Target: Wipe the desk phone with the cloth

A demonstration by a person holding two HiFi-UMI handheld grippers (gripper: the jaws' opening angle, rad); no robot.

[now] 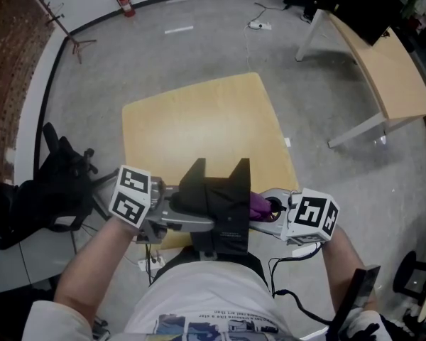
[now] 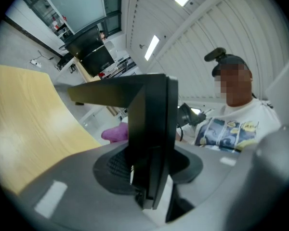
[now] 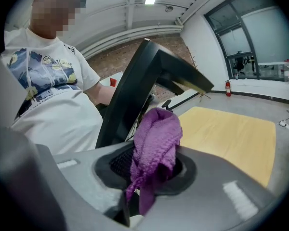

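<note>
The black desk phone (image 1: 216,203) is held up off the table, close to the person's body. My left gripper (image 1: 188,217) is shut on its edge; in the left gripper view the phone (image 2: 151,129) stands upright between the jaws of the left gripper (image 2: 149,179). My right gripper (image 1: 271,210) is shut on a purple cloth (image 1: 258,204), which sits against the phone's right side. In the right gripper view the cloth (image 3: 156,146) bunches up out of the right gripper (image 3: 151,179), next to the slanted phone (image 3: 135,93).
A light wooden table (image 1: 199,116) lies in front of the person. A second desk (image 1: 392,73) stands at the upper right. A black bag (image 1: 50,187) sits at the left, cables (image 1: 287,293) hang at the lower right, and a fire extinguisher (image 1: 126,2) stands by the far wall.
</note>
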